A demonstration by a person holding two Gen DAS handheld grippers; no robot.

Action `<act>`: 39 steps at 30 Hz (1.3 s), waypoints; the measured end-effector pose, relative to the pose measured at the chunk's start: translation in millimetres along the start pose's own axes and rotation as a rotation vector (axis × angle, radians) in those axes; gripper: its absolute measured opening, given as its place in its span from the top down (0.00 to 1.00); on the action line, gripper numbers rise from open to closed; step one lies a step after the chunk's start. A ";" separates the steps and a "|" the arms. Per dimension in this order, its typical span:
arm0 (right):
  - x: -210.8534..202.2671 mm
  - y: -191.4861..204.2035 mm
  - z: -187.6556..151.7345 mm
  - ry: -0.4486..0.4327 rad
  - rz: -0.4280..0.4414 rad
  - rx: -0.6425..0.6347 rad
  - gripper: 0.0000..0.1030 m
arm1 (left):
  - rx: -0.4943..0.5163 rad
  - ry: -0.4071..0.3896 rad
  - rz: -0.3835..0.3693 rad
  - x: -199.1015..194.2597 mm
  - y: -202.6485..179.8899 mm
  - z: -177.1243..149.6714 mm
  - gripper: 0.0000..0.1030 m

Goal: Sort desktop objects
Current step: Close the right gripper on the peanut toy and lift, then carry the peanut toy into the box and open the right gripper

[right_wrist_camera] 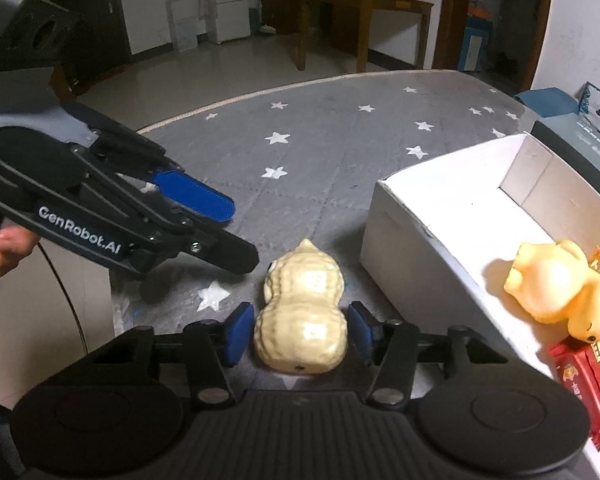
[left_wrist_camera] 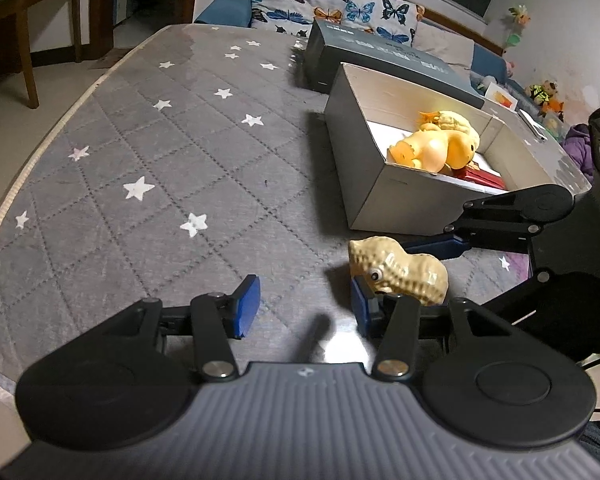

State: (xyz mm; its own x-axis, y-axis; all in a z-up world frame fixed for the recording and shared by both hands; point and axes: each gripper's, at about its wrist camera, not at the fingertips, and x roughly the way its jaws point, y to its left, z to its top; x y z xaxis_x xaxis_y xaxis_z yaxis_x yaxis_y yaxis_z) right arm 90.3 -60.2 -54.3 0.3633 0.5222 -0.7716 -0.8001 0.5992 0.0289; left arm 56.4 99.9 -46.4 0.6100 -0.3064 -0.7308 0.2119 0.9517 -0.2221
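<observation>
A cream peanut-shaped toy (right_wrist_camera: 302,312) with googly eyes lies on the grey star-patterned mat. My right gripper (right_wrist_camera: 299,332) is open, with a blue pad on each side of the toy and small gaps between. The toy also shows in the left wrist view (left_wrist_camera: 400,272), just right of my left gripper (left_wrist_camera: 304,308), which is open and empty over the mat. The open grey box (left_wrist_camera: 364,176) holds a yellow duck toy (left_wrist_camera: 432,148), another peanut toy (left_wrist_camera: 456,122) and a red pack (right_wrist_camera: 584,380). The left gripper also appears in the right wrist view (right_wrist_camera: 204,220), hovering left of the toy.
A closed dark box (left_wrist_camera: 364,56) stands behind the open box. A butterfly-print cushion (left_wrist_camera: 332,4) and a blue sofa lie beyond the mat. The mat's left edge (left_wrist_camera: 32,160) drops to the floor. A wooden table (right_wrist_camera: 364,12) stands across the room.
</observation>
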 end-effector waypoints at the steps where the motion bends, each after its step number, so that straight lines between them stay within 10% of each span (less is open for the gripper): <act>1: 0.1 -0.3 0.5 0.000 0.000 0.003 0.56 | -0.002 -0.001 0.000 -0.2 0.2 0.3 0.52; 25: -86.6 -14.9 -10.5 -0.120 -0.074 0.044 0.57 | 0.037 -0.086 -0.024 -18.9 -30.8 19.4 0.45; 39: -93.0 -100.7 9.8 -0.200 -0.161 0.189 0.57 | 0.086 -0.111 -0.058 -8.8 -59.8 45.8 0.45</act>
State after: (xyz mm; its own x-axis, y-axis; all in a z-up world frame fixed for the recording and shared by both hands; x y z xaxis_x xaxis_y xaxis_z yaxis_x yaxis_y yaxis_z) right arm 141.8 -163.2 20.8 0.5798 0.5088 -0.6363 -0.6286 0.7762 0.0479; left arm 73.4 44.8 2.9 0.6748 -0.3657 -0.6410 0.3112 0.9286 -0.2022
